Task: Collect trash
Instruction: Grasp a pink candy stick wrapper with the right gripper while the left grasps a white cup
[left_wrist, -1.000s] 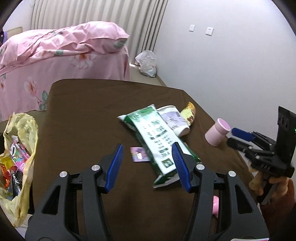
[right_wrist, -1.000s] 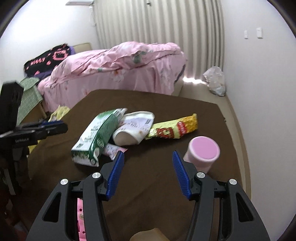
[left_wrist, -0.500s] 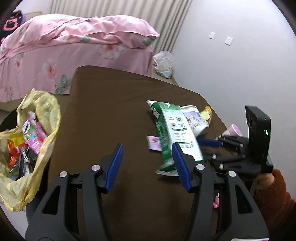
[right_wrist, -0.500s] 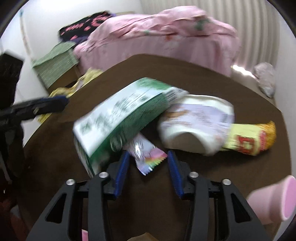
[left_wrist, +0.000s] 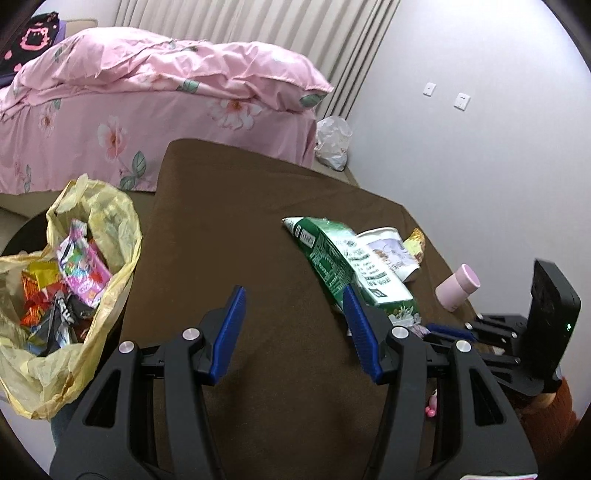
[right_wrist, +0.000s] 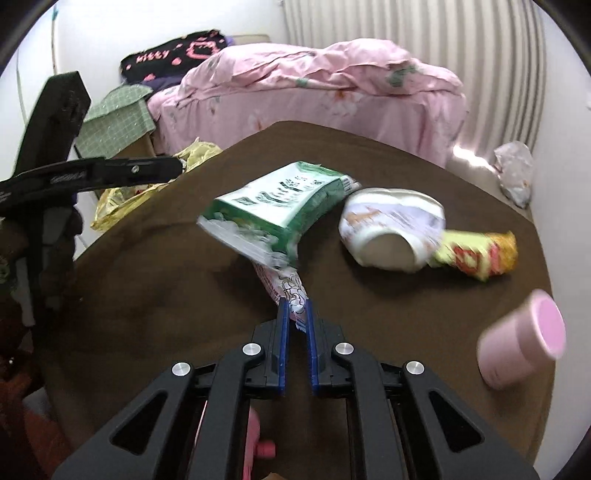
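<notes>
My right claw (right_wrist: 295, 314), at lower centre of its view, is closing on a small pink-and-white wrapper (right_wrist: 286, 286) whose far end lies tucked under the green-and-white packet (right_wrist: 273, 206) mid-frame on the brown tabletop (right_wrist: 166, 280). My left claw (left_wrist: 293, 325) hangs spread and empty above the tabletop. The yellow trash bag (left_wrist: 110, 236) sits at the left of that view.

A matt brown cloth covers the counter (right_wrist: 184, 280), soft and slightly napped. The green packet (right_wrist: 273, 206) and small pink wrapper (right_wrist: 286, 284) are glossy crinkled plastic film, as is the thin yellow bag (left_wrist: 107, 221). Each tool (left_wrist: 295, 332) is matt black plastic with ribbed blue pads (left_wrist: 232, 325) and shiny metal rivets (left_wrist: 190, 334).
</notes>
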